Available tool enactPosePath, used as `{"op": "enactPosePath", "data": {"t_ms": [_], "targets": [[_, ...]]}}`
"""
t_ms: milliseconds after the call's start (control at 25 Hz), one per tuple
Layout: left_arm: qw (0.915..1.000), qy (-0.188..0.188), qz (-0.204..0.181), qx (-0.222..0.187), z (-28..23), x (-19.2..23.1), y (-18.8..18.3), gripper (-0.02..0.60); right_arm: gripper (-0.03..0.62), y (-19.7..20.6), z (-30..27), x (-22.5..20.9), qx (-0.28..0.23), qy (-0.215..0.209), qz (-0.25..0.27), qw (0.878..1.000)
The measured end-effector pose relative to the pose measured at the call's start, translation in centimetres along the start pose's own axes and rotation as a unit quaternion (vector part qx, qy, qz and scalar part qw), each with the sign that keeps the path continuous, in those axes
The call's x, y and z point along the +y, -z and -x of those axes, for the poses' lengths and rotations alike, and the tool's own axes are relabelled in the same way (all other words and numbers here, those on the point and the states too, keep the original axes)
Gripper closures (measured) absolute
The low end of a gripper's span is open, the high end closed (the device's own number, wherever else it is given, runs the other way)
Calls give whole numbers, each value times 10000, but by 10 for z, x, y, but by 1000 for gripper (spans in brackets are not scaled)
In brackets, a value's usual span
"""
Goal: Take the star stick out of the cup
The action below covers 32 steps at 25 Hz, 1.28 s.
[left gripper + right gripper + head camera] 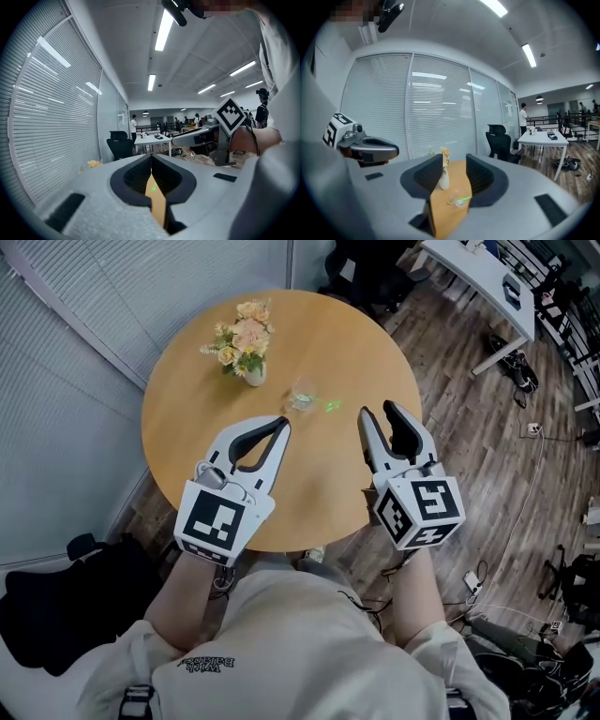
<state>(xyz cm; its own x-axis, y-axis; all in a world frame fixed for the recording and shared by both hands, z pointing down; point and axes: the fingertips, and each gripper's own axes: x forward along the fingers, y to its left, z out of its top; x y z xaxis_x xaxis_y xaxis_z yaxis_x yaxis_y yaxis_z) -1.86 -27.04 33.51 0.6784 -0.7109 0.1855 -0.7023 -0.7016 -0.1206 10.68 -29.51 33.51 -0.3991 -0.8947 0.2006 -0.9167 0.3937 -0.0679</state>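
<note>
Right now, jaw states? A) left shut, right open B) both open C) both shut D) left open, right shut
A: the left gripper has its tips touching with nothing between them, while the right gripper has its jaws apart and empty, short of the clear cup.

The person wears a pale beige short-sleeved shirt (309, 643) (dark lettering (208, 664) printed on the chest) under black straps (136, 701). The left gripper (284, 423) and right gripper (377, 410) are white shells with black linings, each bearing a black-and-white marker cube (422, 507).
</note>
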Motion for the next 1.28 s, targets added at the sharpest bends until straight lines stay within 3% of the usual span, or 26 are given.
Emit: {"op": "enactPosePath", "data": {"t_ms": [360,560,840,1280], "targets": [[9999,-58,-62,74,-34,24,13,558,432,48,-62,-22,497,238,-138,9984],[9991,-184,-136,350,-57,38,42,558,431,90,-89,-38,933,403,-81,9948],[9980,-13,255,586,-73,38,75,558,433,143,-116,-41,1425,293,-588,9876],[9944,-68,565,894,-77,44,115,558,432,198,-141,-40,1812,377,-1282,9743]]}}
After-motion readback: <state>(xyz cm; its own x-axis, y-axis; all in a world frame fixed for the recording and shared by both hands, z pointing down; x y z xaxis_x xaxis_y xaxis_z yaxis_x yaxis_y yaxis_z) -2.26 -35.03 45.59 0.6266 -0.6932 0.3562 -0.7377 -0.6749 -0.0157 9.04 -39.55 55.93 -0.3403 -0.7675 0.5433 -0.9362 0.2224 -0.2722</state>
